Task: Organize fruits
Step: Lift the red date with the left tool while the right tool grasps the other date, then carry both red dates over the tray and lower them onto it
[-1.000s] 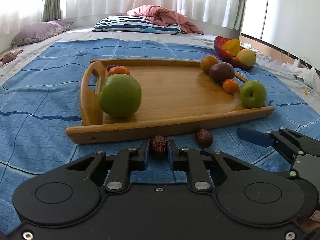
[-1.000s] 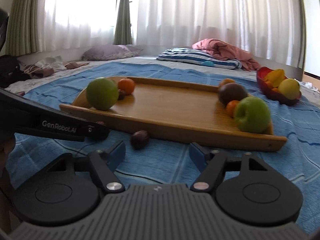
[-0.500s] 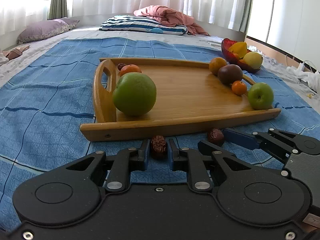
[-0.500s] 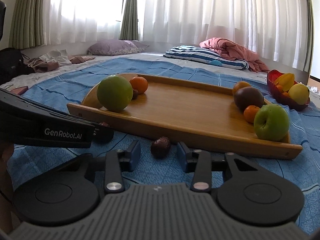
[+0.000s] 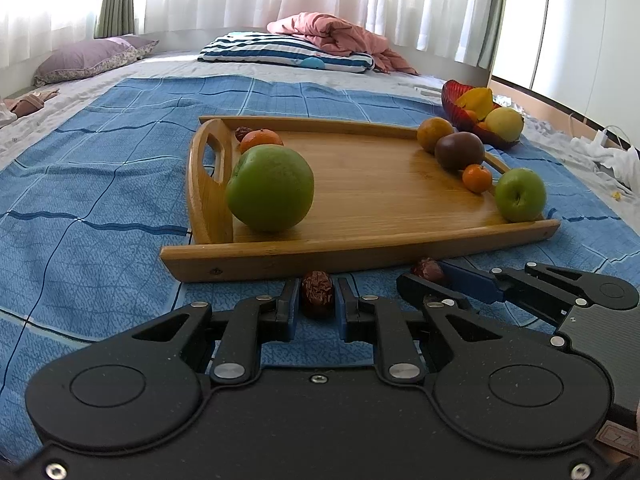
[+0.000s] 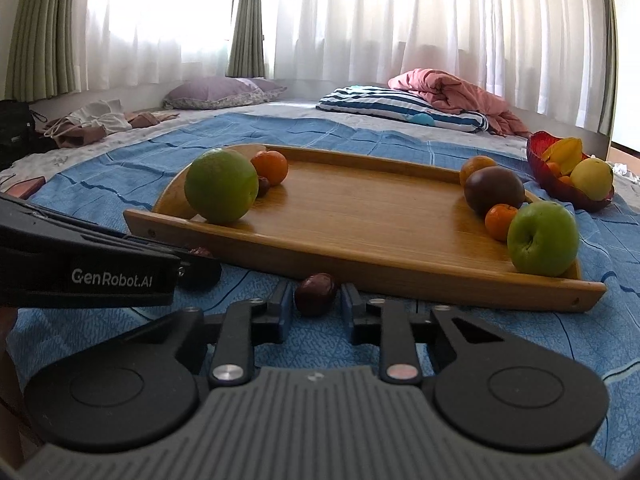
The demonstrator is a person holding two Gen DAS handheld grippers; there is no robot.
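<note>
My left gripper (image 5: 318, 300) is shut on a wrinkled red date (image 5: 317, 294), just above the blue cloth in front of the wooden tray (image 5: 360, 248). To its right, my right gripper (image 6: 315, 300) has its jaws closing onto a second dark date (image 6: 315, 294), and both pads sit against the date's sides. That date (image 5: 428, 271) lies on the cloth by the tray's front rim. On the tray are a large green fruit (image 5: 270, 188), a mandarin (image 5: 261, 139), a green apple (image 5: 520, 194), a small mandarin (image 5: 477, 178), a dark round fruit (image 5: 459, 151) and an orange (image 5: 435, 134).
A red bowl (image 5: 460, 112) with yellow fruit stands beyond the tray's right end. Pillows (image 5: 288, 54) and a pink blanket (image 5: 340, 36) lie at the back by the curtains. Clothes and a black bag (image 6: 14, 132) are at the far left.
The right gripper came forward to the loose date and its jaws went from wide apart to closed around it. The left gripper kept its hold on its date.
</note>
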